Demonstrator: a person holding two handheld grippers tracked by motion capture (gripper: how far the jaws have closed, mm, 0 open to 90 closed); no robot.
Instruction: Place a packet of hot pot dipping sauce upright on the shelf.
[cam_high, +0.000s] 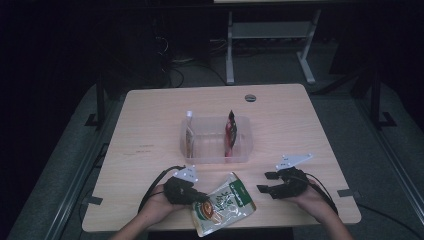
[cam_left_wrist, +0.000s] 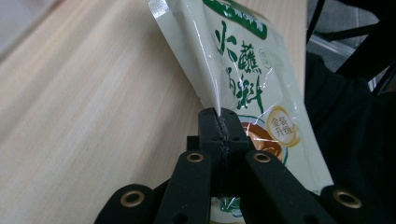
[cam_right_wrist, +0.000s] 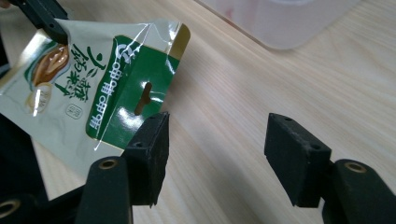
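The left tool (cam_high: 200, 196) is clamped on the edge of the green-and-white sauce pouch (cam_high: 223, 204), which lies at the near edge of the bench (cam_high: 150, 125), between the two hands. The right tool (cam_high: 266, 182) stands wide with nothing between its jaws, just right of the pouch. The clear tray (cam_high: 216, 156) sits farther back, mid-bench.
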